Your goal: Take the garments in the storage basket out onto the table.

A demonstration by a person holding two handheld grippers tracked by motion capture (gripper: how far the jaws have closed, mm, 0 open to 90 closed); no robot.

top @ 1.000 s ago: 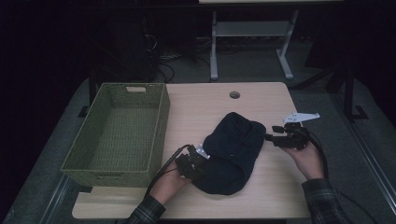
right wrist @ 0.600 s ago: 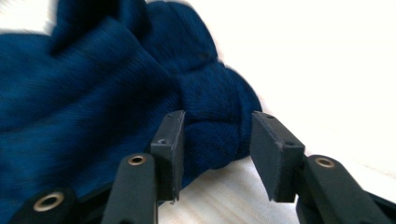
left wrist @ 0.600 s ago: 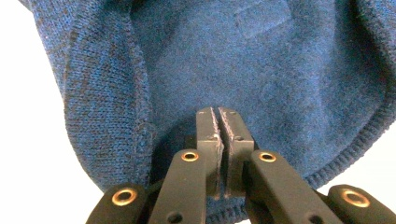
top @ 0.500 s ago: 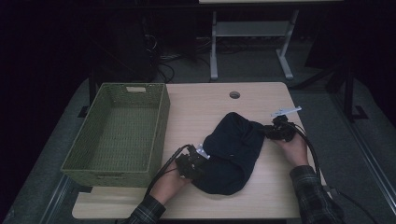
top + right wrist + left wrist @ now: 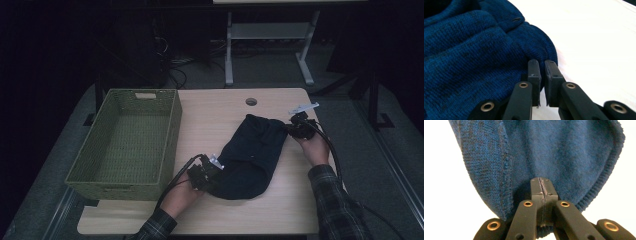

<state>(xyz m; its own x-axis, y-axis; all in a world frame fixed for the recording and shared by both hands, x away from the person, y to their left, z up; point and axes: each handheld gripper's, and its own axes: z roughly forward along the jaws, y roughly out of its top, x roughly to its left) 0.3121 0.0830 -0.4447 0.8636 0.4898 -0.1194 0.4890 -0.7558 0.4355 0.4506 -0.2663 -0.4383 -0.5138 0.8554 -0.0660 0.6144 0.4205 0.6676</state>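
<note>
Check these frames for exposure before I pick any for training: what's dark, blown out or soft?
High view: dim, the room behind near black, the sweater nearly featureless. Left gripper view: table blown to white, knit sharp, jaw bases soft. Right gripper view: table overexposed too, the near knit blurred.

Dark blue knitted sweater (image 5: 250, 155) lies bunched on table.

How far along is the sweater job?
Done: the left gripper is shut on the blue knit sweater's near edge. In hand: the right gripper has just been closing on the far edge, a slit left between its fingers. Left: the green basket holds nothing yet.
</note>
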